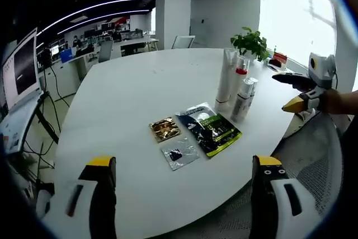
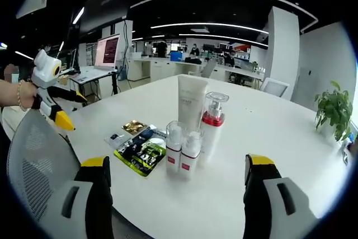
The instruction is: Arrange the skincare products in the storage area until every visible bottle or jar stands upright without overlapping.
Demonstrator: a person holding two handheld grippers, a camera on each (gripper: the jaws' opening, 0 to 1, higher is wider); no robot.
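Both hand-held grippers hold nothing. The left hand-held gripper (image 1: 182, 180) and the right hand-held gripper (image 2: 176, 180) stand with jaws wide apart, back off the counter (image 1: 140, 88) near edge, ready to approach.

The white tube (image 2: 192, 102), pump bottle (image 2: 212, 121) and two small bottles (image 2: 182, 149) stand upright, grouped closely. Three sachets (image 2: 140, 144) lie flat just beside them. Open counter surrounds the group.

Open office, white pillar (image 1: 172, 9), bright window (image 1: 293, 12)
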